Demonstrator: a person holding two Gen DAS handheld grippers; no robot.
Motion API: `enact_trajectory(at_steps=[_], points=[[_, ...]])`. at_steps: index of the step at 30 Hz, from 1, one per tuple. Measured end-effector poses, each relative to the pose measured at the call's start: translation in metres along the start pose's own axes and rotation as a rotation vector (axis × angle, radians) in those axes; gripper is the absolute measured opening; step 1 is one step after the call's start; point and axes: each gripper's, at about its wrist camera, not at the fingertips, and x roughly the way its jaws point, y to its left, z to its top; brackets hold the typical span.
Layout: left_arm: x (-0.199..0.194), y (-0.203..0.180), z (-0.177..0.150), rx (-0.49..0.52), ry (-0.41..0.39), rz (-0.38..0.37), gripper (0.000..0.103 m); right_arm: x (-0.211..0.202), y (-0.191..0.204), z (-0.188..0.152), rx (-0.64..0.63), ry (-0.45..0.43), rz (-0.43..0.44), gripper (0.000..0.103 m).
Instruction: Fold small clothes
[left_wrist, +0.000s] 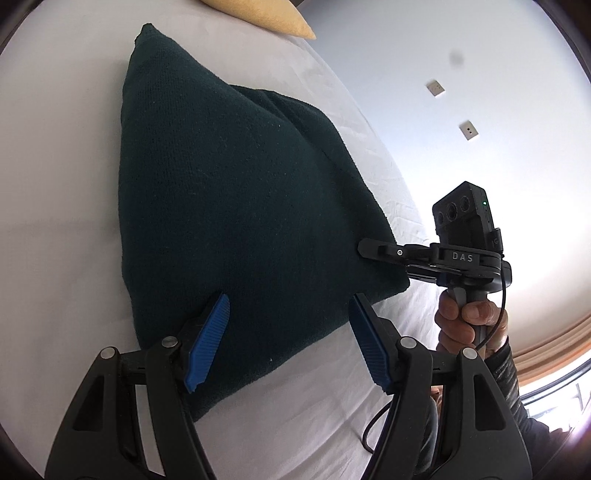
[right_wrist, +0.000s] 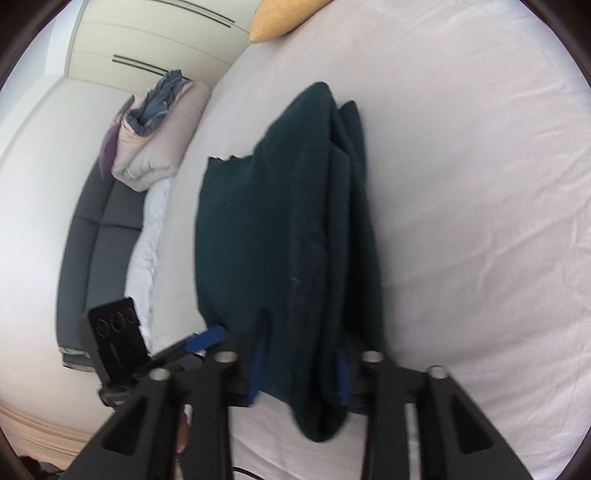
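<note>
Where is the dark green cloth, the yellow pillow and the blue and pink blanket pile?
dark green cloth (left_wrist: 229, 206): left wrist view, middle of its flat top.
yellow pillow (right_wrist: 277, 18): right wrist view, its corner on the bed.
blanket pile (right_wrist: 162, 129): right wrist view, its pale side.

Only readable text: "DAS" on the right gripper (left_wrist: 384, 254) body, right of frame in the left wrist view.

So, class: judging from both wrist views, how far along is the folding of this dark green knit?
Done: the dark green knit garment already lies in several stacked layers on the white bedsheet. In hand: the right gripper is closed on its near edge, while the left gripper is open above it. Left: release, flatten and square the bundle.
</note>
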Motion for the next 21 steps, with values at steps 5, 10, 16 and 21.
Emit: enact_trajectory(at_steps=[5,10,16,21], points=[[-0.002,0.003,0.002,0.024,0.043,0.023,0.065,-0.01,-0.012,-0.003,0.017,-0.02,0.006,0.011],[-0.003,0.009,0.0,0.005,0.065,0.019,0.065,0.002,-0.028,-0.001,0.034,-0.024,0.024,0.008],[0.0,0.013,0.001,0.017,0.08,0.018,0.065,0.001,-0.021,-0.005,0.029,-0.044,0.047,0.009],[0.002,0.018,0.007,0.03,0.088,0.014,0.065,-0.008,-0.007,-0.009,0.012,-0.034,0.002,0.017]])
